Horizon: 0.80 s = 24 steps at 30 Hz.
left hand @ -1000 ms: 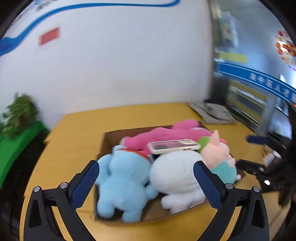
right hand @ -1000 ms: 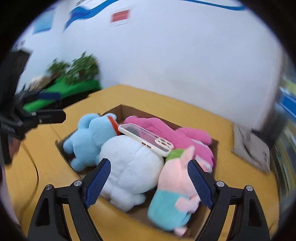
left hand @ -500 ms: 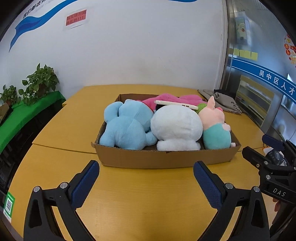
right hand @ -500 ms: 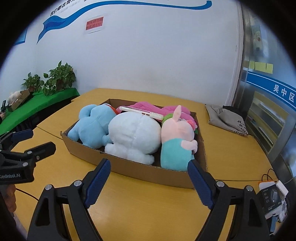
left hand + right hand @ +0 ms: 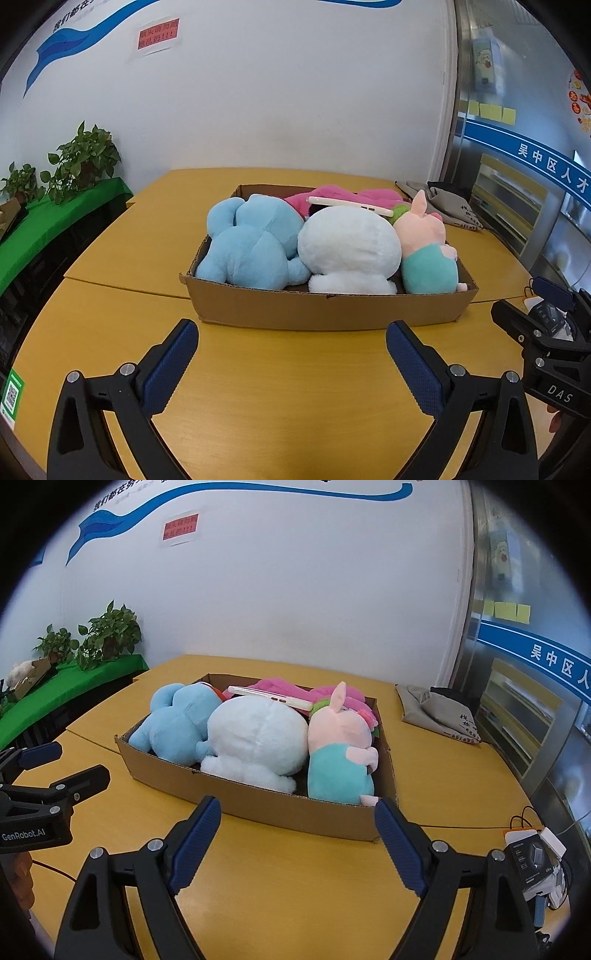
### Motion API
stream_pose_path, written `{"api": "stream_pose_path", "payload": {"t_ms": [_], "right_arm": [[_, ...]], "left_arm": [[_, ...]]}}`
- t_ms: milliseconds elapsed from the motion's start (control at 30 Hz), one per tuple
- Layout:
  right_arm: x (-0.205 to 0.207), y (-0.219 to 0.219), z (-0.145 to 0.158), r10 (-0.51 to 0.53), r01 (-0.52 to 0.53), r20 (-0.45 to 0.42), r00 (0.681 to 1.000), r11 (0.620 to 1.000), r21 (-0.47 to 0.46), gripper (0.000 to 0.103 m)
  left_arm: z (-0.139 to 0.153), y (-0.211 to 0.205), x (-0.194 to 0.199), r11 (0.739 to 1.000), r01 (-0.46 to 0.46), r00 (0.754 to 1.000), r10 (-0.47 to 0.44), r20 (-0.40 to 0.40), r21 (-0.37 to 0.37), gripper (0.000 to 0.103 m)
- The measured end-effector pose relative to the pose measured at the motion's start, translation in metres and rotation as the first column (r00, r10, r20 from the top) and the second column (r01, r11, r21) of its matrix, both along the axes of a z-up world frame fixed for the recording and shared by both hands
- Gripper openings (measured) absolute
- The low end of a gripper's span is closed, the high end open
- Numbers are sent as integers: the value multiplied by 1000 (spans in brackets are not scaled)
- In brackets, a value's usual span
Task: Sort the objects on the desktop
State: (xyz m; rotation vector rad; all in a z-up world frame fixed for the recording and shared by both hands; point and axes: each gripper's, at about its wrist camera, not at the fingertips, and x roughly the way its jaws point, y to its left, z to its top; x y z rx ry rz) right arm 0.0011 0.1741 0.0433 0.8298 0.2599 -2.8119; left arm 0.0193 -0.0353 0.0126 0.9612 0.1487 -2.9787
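A shallow cardboard box sits on the yellow table, packed with plush toys: a blue one, a white one, a pink pig in a teal shirt and a magenta one behind. A white phone lies on top of them. My left gripper and my right gripper both hover open before the box's near wall, nothing between the fingers.
A grey cloth bag lies at the table's far right. A small black device box with cables sits near my right gripper. Potted plants stand on a green ledge at left. A white wall rises behind.
Both grippers have pulled back from above the toys, so the whole box now shows ahead of them. Over the last half second they have barely moved. Jaws stay open.
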Motion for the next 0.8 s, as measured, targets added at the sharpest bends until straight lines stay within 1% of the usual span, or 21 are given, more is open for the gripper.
{"api": "stream_pose_path", "payload": {"t_ms": [233,433,800], "right_arm": [[7,-5,-14,-11,11,6,1000,1000,-9,85],[9,-9,-24,4,-4,28,1000,1000,-11,85],[14,-5,-32,-17,17,39,999,1000,-15,85]], "left_arm": [[-3,6,1,1000,19,1000,-19,8,-11,103],[-7,13,1,999,38,999,-38,26,-19,103],[-17,18,3,999,43,998,-42,50,-11,103]]}}
